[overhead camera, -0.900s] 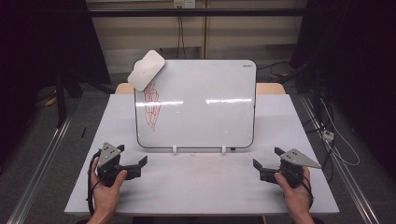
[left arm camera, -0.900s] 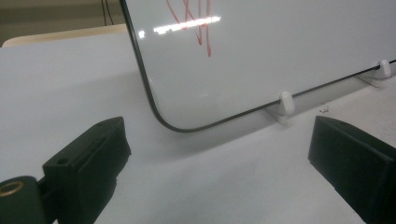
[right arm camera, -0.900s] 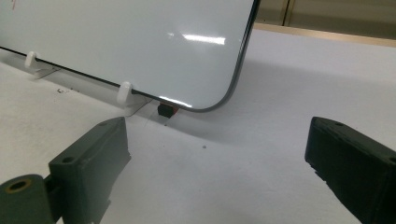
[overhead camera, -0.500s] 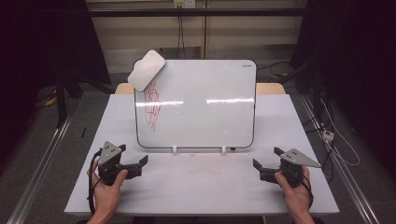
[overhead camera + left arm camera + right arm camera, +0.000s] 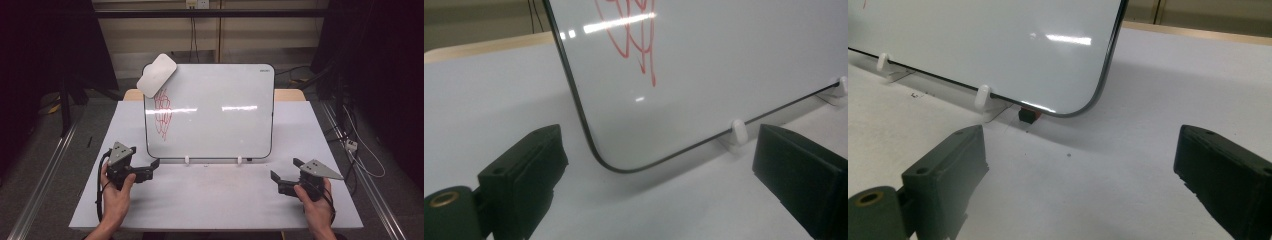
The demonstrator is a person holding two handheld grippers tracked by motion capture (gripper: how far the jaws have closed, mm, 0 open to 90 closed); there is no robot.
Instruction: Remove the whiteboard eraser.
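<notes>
High view: whiteboard (image 5: 220, 110) beyond both tongs

Dim room, lit table (image 5: 210, 200); glare streaks the whiteboard (image 5: 220, 110); near tongs blur in both gripper views.

White table (image 5: 215, 200), bare top with faint scuffs and a few dark specks. A tan wooden board (image 5: 290, 94) pokes out from under its far edge at both sides. Grey floor (image 5: 40, 150). One metal rail (image 5: 45, 175) runs along the table's left, a second rail (image 5: 370, 195) along its right. A loose cable (image 5: 361, 162) lies on the floor at right, with a white connector (image 5: 351, 145) just beside the table edge. Wall socket (image 5: 196, 4) at top centre, two leads (image 5: 192, 40) hanging from it. Black curtains (image 5: 45, 45) on both sides. A small dark block (image 5: 1028, 114) with a reddish top sits on the table under the whiteboard's (image 5: 998, 40) lower corner.
</notes>
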